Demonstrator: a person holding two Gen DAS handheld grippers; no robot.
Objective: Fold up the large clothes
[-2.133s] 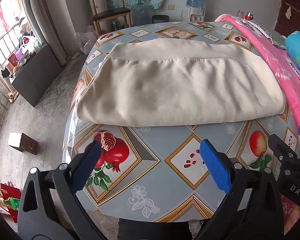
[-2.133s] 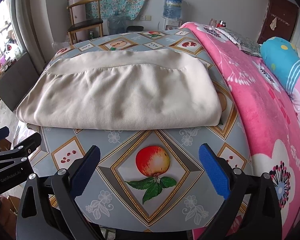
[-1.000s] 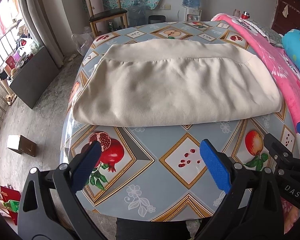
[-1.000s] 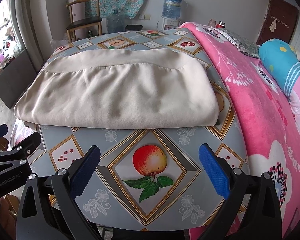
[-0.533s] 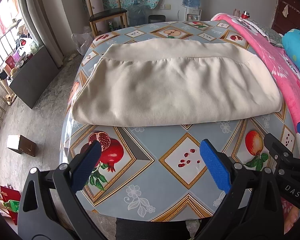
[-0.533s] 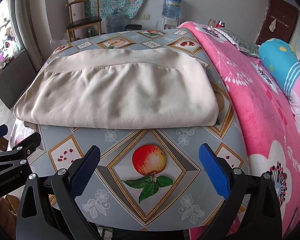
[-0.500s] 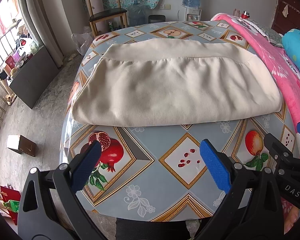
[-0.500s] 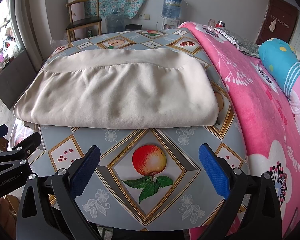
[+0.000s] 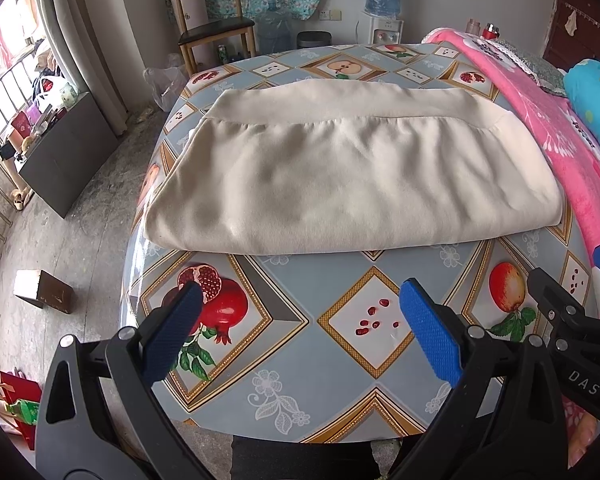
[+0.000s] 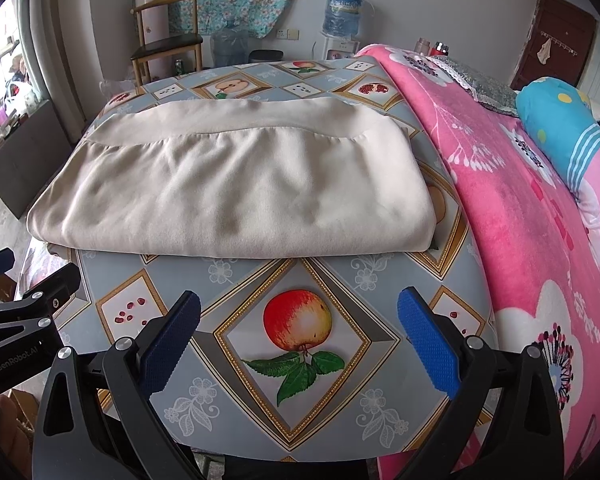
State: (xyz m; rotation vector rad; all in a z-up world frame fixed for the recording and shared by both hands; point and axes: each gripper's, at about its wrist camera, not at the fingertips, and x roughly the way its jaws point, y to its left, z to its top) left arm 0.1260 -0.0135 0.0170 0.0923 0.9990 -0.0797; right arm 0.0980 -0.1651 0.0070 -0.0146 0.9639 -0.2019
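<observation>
A cream garment [image 9: 340,176] lies folded into a wide rectangle on the table [image 9: 284,364], its ribbed hem along the far edge; it also shows in the right wrist view [image 10: 236,192]. My left gripper [image 9: 300,328] is open and empty, held over the table's near edge, short of the garment's near fold. My right gripper [image 10: 298,336] is open and empty, also over the near edge, above a printed apple. Each gripper shows at the edge of the other's view.
The table carries a fruit-patterned oilcloth. A bed with a pink blanket [image 10: 532,216] and a blue pillow [image 10: 560,120] abuts the table's right side. A wooden chair [image 9: 212,36] and a water dispenser [image 9: 382,8] stand beyond. A small box [image 9: 44,290] lies on the floor at left.
Both grippers drew back slightly from the garment over the first second, then held still. The garment has not moved.
</observation>
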